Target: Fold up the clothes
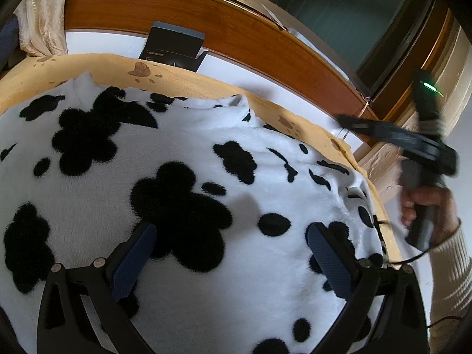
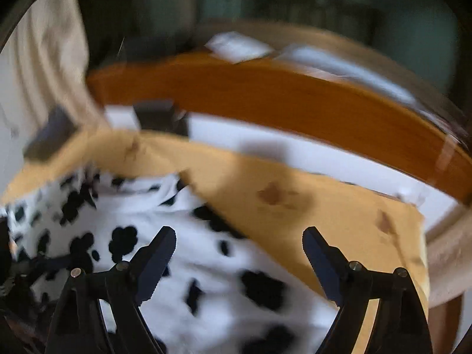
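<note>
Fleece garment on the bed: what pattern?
White fleece garment with black blotches, clearest in the left wrist view.

A home bedroom: a wooden headboard (image 1: 224,26) along the bed's far edge, cream curtain (image 1: 44,14) at its corner, dark window (image 1: 339,3) behind.

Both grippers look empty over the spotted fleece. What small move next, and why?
Probably bring the right gripper down onto the far edge of the spotted fleece, where it meets the tan blanket, and close there. Both it and the left gripper are open and hold nothing, so no fold can start without a grip.
</note>
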The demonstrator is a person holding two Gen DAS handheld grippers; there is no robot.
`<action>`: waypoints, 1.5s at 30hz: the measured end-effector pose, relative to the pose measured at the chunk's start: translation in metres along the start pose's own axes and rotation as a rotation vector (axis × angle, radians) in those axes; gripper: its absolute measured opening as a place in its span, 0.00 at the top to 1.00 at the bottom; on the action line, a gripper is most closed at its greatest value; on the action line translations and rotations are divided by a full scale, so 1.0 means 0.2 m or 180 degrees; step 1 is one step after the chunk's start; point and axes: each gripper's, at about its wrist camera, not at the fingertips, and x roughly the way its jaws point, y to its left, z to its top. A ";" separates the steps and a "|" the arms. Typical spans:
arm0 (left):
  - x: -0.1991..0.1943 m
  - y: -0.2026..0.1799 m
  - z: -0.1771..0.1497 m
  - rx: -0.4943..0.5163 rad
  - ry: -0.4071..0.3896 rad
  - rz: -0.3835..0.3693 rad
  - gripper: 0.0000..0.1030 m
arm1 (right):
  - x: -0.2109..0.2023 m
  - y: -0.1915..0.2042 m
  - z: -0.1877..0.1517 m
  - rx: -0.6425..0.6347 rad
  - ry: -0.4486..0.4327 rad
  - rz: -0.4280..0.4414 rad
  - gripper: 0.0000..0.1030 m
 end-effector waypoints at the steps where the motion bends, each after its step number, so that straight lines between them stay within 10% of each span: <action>1: 0.00 0.00 0.00 -0.0005 -0.0002 -0.0008 0.00 | 0.09 0.06 0.02 -0.0103 0.0090 -0.0062 0.13; 7: -0.01 0.01 0.00 -0.0033 -0.0014 -0.0041 0.00 | 0.56 0.36 0.13 -0.0577 0.0466 -0.0438 0.13; 21: 0.00 0.02 0.02 -0.0075 -0.0036 -0.0070 0.00 | 0.54 0.19 0.24 -0.0162 0.0188 -0.0360 0.13; 34: 0.01 0.02 0.02 -0.0085 -0.0043 -0.0085 0.00 | -0.40 -0.21 -0.72 0.0218 0.0237 -0.0483 0.13; 41: 0.00 0.04 0.02 -0.0134 -0.0067 -0.0149 0.00 | -0.37 -0.03 -0.92 -0.0091 0.0268 -0.0258 0.13; 45: -0.02 0.07 0.02 -0.0226 -0.0108 -0.0276 0.00 | -0.27 0.02 -0.93 -0.0389 0.0260 -0.0641 0.13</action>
